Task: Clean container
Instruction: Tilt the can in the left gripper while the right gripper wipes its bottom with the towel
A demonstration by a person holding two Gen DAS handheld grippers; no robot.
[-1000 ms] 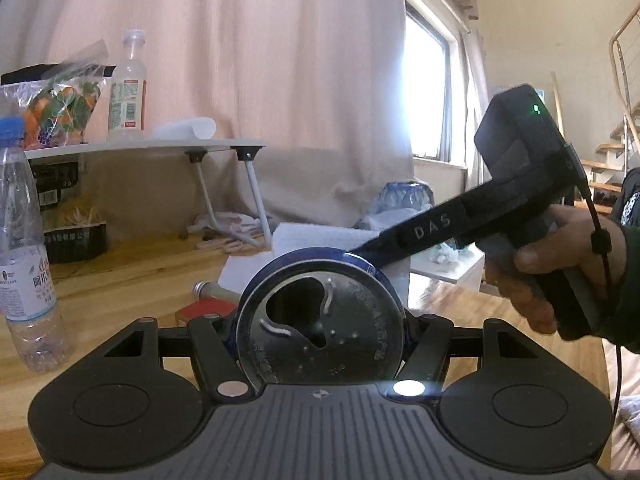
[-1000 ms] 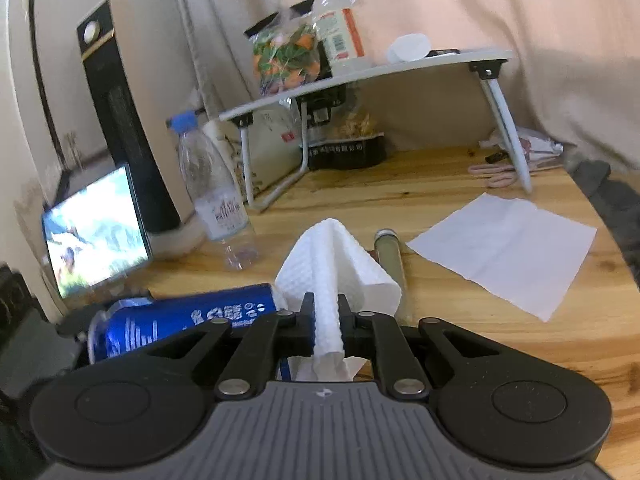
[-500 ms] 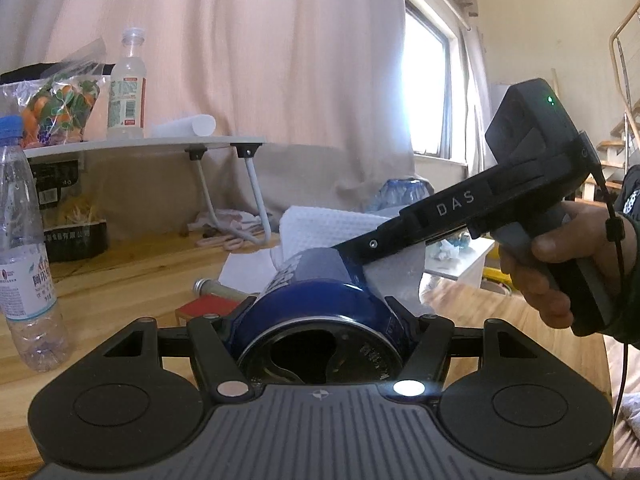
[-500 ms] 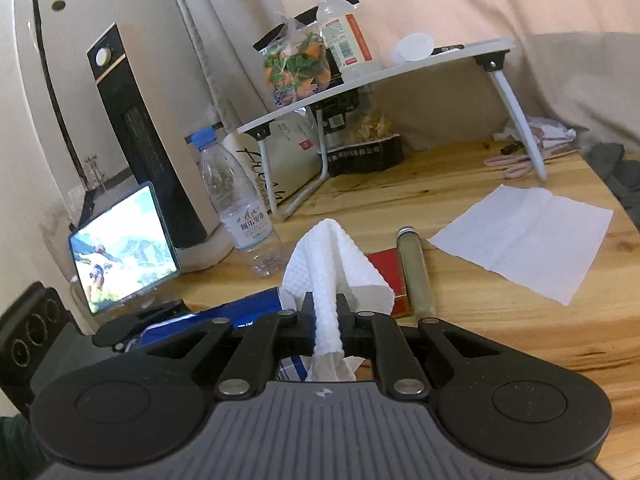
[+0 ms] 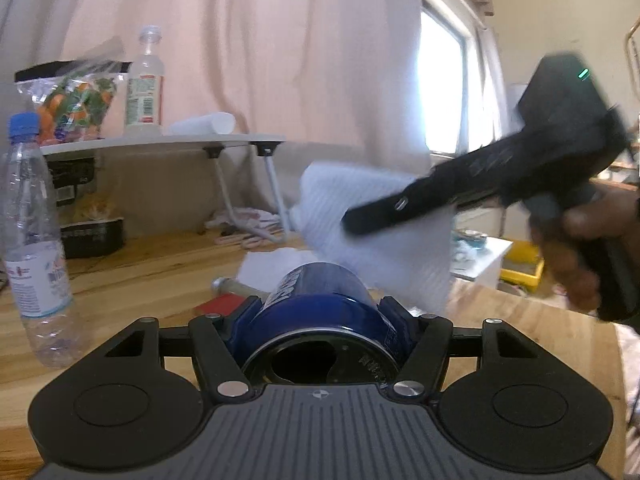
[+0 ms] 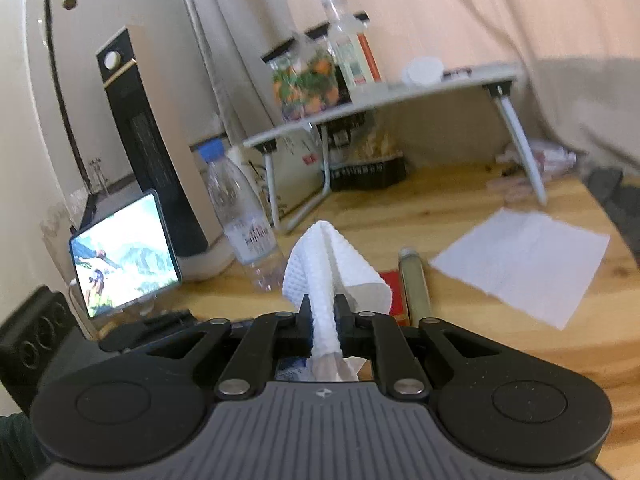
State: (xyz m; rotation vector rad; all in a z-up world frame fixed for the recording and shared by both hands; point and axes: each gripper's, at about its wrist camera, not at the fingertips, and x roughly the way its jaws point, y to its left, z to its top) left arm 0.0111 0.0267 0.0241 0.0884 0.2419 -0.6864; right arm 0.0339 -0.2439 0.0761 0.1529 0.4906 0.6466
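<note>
L gripper (image 5: 320, 320) first: jaws clamped on the blue can (image 5: 316, 304), one finger each side of the body, can lying along the fingers with its open top facing back at the cam. Looks like it's held that way so the barrel sticks out front, free to be wiped all round. Judging by the table edge below, the can is off the wood, not resting on it.

Beyond the fingertips, up and to the right: the paper towel (image 5: 372, 232), hanging over the far end of the can, w/ the R gripper (image 6: 322, 320) coming in from the right side, a hand (image 5: 576, 256) wrapped on its grip. That whole bit is motion-blurred, so can't tell if towel is touching the can or just above it.

R gripper view: jaws nearly closed, pinching the towel in a tight fold between the pads, the rest fanning out past the tips. Makes sense as a wiping pad.

Hard to see: the can itself is almost all hidden under the R gripper body here, only a sliver of blue print below the fingers. Can's inside is dark in the L view, no telling if it's clean. Past the R fingertips: red card (image 6: 390, 294), a tube (image 6: 414, 284), a flat tissue (image 6: 524, 260) off right.
</note>
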